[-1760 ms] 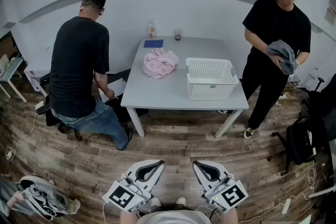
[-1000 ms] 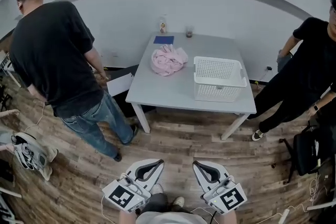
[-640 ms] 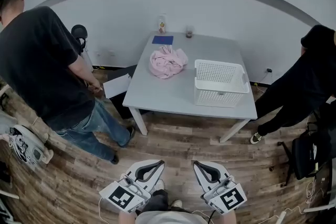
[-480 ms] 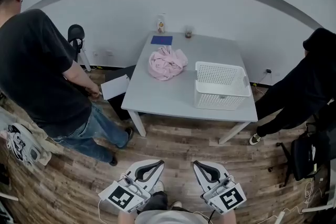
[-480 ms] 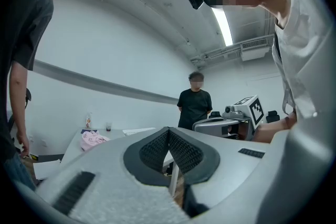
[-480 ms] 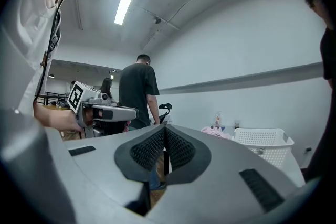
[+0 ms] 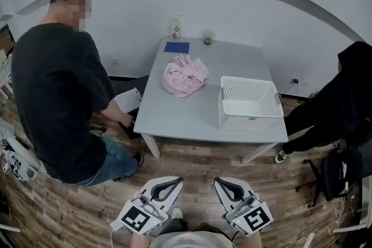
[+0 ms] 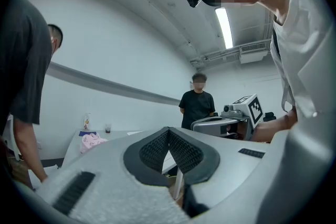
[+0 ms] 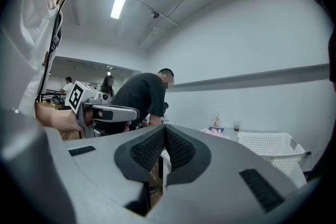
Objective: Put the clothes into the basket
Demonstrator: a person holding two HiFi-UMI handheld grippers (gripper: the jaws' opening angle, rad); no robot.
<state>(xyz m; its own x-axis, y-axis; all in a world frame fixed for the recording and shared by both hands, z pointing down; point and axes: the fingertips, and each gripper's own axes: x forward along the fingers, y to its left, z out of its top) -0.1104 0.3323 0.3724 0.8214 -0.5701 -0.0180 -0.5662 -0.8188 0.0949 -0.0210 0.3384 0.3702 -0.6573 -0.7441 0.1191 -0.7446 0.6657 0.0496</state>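
Note:
A crumpled pink garment [image 7: 184, 76] lies on the far left part of the grey table [image 7: 186, 119]. To its right on the table stands a white perforated basket [image 7: 250, 103], with nothing showing inside it. My left gripper [image 7: 173, 181] and right gripper [image 7: 221, 181] are held side by side low in the head view, well short of the table. Both are shut with nothing in them. In the left gripper view the pads meet at the tip [image 8: 168, 130] and the garment [image 8: 90, 140] is far off. The right gripper view shows its shut jaws [image 9: 164, 128] and the basket [image 9: 270, 147] beyond.
A person in a dark shirt [image 7: 58, 96] bends at the table's left side. Another person in black [image 7: 343, 101] crouches at its right end. A bottle [image 7: 175, 28], a cup [image 7: 207, 39] and a blue sheet [image 7: 176, 47] sit at the table's far edge. A black bag [image 7: 334, 174] is on the floor at the right.
The table has come nearer in the head view. The person on the left has shifted closer beside it and the one on the right has sunk lower. Both grippers stay shut.

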